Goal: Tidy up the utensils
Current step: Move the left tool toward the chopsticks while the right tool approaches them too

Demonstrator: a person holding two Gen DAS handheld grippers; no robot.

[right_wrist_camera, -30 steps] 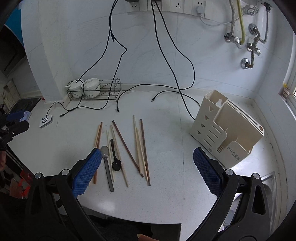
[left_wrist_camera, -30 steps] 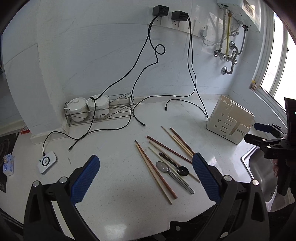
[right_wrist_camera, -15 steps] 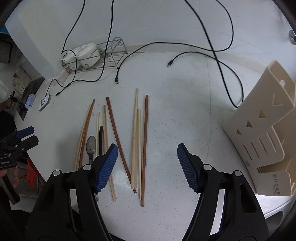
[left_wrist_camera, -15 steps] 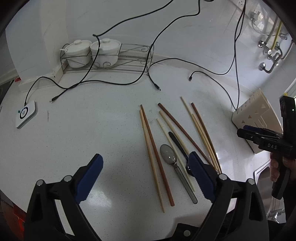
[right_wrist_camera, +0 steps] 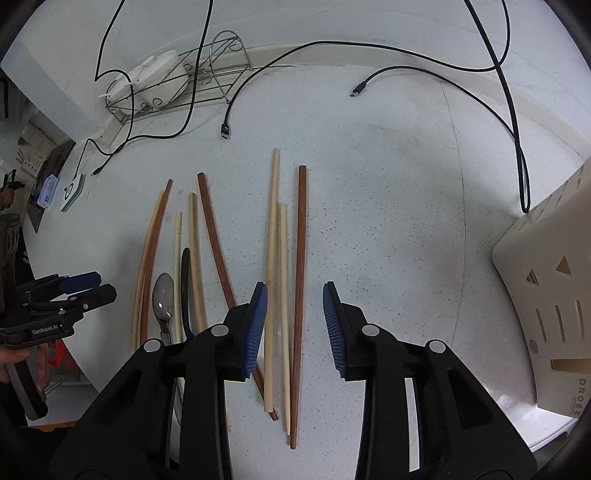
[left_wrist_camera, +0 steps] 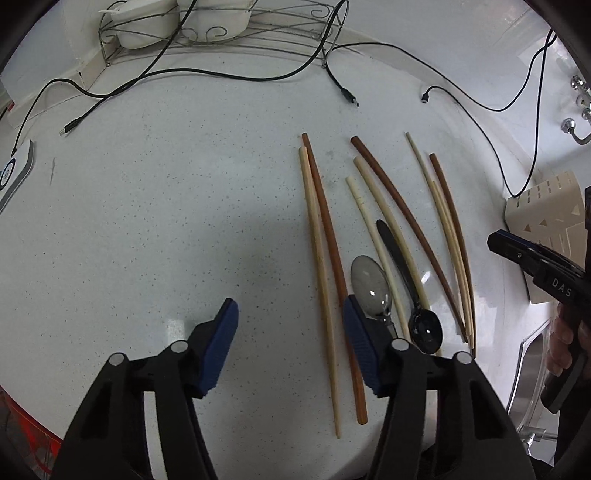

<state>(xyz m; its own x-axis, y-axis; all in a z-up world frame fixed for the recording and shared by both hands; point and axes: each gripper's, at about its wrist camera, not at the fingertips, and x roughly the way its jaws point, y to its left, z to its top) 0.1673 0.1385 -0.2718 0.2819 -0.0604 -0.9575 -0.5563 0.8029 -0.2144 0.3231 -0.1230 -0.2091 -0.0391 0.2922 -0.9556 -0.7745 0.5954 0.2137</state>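
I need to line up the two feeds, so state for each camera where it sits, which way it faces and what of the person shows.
Left wrist: on the left gripper, looking steeply down at the countertop; its closing jaws have nothing between them, and the right gripper and a hand show at right.
Right wrist: on the right gripper, looking steeply down; its jaws are closing around chopsticks, not yet touching; the left gripper shows at left.
Shared: chopsticks, metal spoon, black spoon, beige holder, wire rack.

The left gripper [left_wrist_camera: 290,334] points down at a white speckled countertop [left_wrist_camera: 166,206], its blue-padded jaws closing with only bare counter between them. Beside its right pad lie long wooden chopsticks [left_wrist_camera: 321,266], a grey metal spoon [left_wrist_camera: 369,286] and a black spoon [left_wrist_camera: 424,328].
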